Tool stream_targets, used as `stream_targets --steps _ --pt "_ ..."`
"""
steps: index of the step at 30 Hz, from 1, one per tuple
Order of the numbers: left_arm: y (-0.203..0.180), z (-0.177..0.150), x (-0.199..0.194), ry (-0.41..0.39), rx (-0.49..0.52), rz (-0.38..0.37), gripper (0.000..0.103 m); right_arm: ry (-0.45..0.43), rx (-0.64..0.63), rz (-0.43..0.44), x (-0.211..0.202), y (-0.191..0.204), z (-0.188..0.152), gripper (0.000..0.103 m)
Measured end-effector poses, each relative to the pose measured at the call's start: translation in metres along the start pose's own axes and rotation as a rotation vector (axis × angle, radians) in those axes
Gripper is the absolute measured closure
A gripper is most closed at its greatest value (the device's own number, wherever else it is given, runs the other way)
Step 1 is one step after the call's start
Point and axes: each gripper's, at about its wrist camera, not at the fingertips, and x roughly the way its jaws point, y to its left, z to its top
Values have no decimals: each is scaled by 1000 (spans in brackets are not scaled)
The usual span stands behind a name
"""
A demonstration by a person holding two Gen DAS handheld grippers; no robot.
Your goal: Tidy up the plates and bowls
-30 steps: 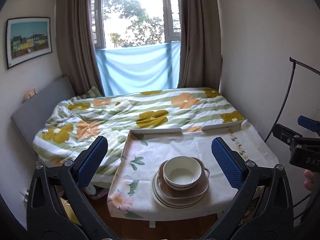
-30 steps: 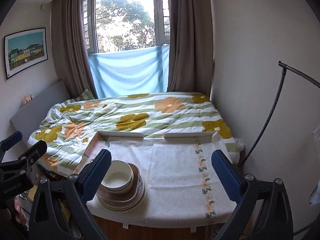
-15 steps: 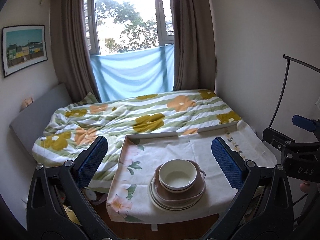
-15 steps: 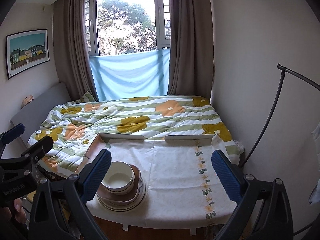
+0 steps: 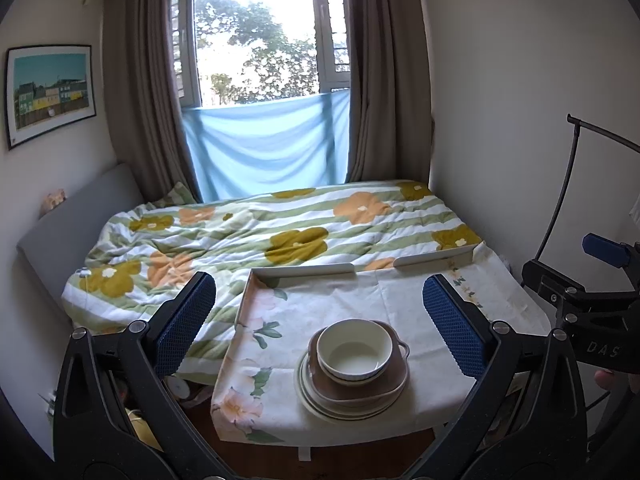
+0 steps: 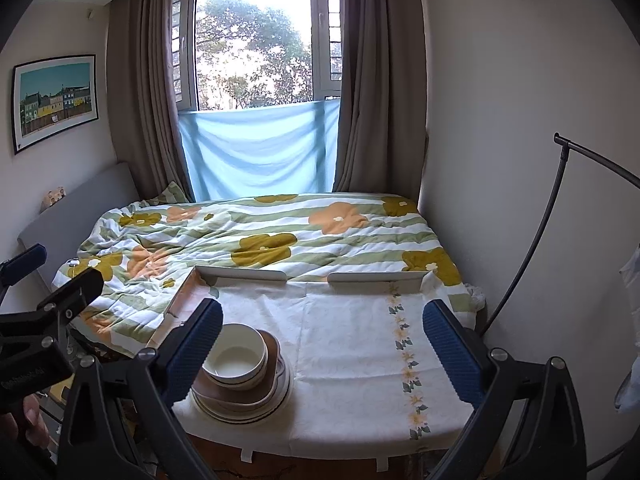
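A cream bowl (image 5: 354,350) sits on a brown square dish (image 5: 362,384), which rests on a stack of cream plates (image 5: 312,394) at the near left of the cloth-covered table (image 5: 328,304). The same bowl (image 6: 236,356), brown dish (image 6: 272,350) and plates (image 6: 240,408) show in the right wrist view. My left gripper (image 5: 320,320) is open and empty, held back from and above the stack. My right gripper (image 6: 322,336) is open and empty, to the right of the stack.
The table (image 6: 360,340) carries a floral cloth and two low white rails (image 6: 244,274) at its far edge. A bed with a flowered quilt (image 5: 260,236) lies beyond. A black curved stand (image 6: 560,200) rises at the right by the wall.
Both grippers have drawn back and up a little, so the stack sits slightly lower in both views. The dishes have not moved. Both grippers stay open.
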Motion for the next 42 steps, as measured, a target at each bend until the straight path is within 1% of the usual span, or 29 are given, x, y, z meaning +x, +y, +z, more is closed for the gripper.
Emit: stream_targets --steps 9,15,31,35,42 --pt "0 -1 -3 -6 -3 5 0 -1 -6 0 2 -4 1 3" --pt "-2 -1 -4 -1 -22 -12 0 1 -6 -2 3 -5 2 3" --pt "-5 -1 -6 0 -25 -3 0 1 -13 -14 1 -14 3 3" --pt "-5 -2 -7 -7 -26 -6 0 1 -14 -15 -1 -11 2 3" --pt "-5 -5 -13 -33 -14 38 0 1 -12 -14 -2 -12 2 3"
